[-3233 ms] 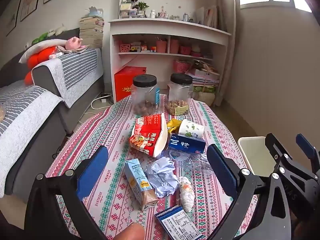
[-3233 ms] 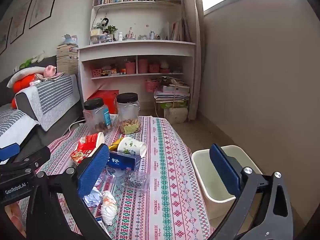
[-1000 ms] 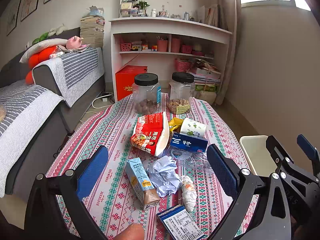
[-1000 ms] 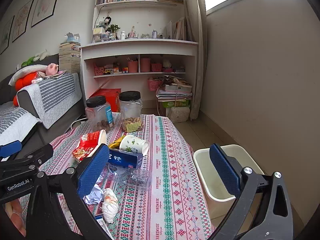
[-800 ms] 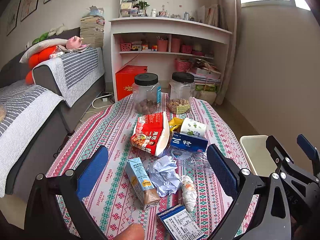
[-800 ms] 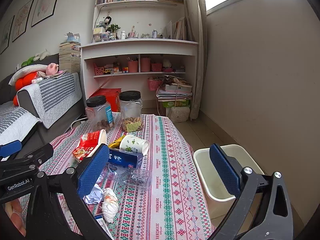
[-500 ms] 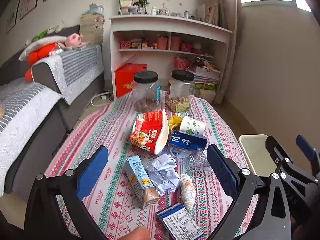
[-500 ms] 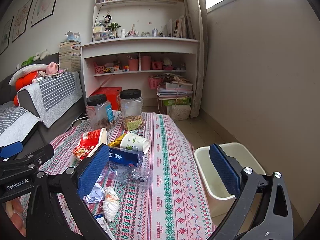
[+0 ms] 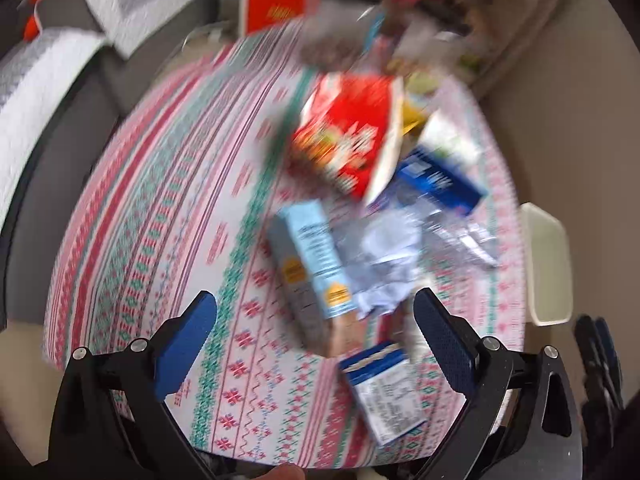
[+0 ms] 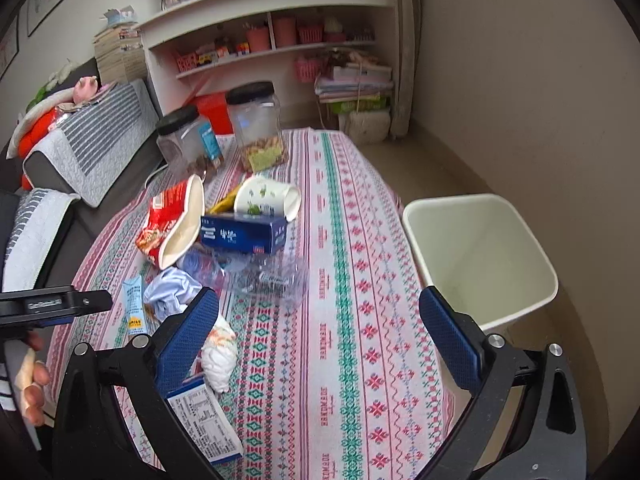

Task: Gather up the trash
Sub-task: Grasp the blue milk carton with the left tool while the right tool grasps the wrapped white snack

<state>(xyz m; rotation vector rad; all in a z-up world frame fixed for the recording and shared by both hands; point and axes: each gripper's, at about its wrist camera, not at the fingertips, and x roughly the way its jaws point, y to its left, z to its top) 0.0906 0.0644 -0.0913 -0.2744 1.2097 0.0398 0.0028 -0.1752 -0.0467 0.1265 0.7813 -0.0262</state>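
Standing behind the litter: two jars [image 10: 256, 128], one bin [image 10: 480, 256].

I see trash heaped mid-table: red noodle cup [image 10: 170, 222] tipped over | paper cup [image 10: 266, 198] on its side | blue box [image 10: 244, 234] flat | crushed clear bottle [image 10: 268, 278] | light-blue carton [image 9: 308, 264] lying flat | white bin [image 10: 478, 256] beside table, upright.

White shelves [image 10: 276, 36], grey sofa [image 10: 96, 136], seemingly beige wall [image 10: 520, 60].
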